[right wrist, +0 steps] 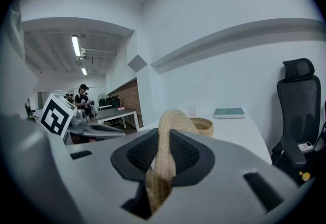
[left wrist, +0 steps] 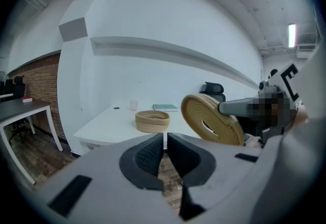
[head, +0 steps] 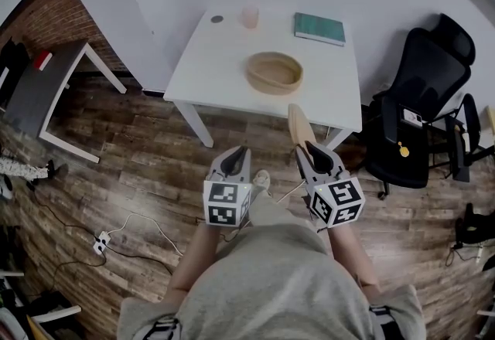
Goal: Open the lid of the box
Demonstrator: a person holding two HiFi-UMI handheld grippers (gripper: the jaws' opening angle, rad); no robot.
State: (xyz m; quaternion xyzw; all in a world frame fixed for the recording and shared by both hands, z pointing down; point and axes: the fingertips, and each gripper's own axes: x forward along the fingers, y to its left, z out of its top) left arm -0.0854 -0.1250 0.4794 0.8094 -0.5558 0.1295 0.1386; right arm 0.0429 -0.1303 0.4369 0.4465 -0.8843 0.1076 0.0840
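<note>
I am keeping no slack in the right gripper (right wrist: pixel 165 152): it is clenched on the woven lid (right wrist: pixel 170 121), with its ridged pads pinching the rim from both sides, so the lid is standing on edge between the jaws. In the head view the lid is sticking out past the gripper tips, close to the near edge of the white table (head: pixel 209 60). It is well apart from the woven box (head: pixel 274 72), which is sitting uncovered near the middle of the tabletop.

The left gripper (left wrist: pixel 165 141) is hanging beside the right one with its jaws pressed together on nothing. Through its camera I am seeing the lid's round face tilted off to the right, with the box beyond it on the table.

Behind the box, a pink cup (head: pixel 249 17) is standing toward the far edge, and a small dark disc (head: pixel 216 19) is lying just left of it. A teal book (head: pixel 319 28) is lying at the far right corner. A black office chair (head: pixel 421 99) is standing to the right of the table, and a dark side table (head: pixel 35 91) is standing off to the left on the wooden floor (head: pixel 147 168).
</note>
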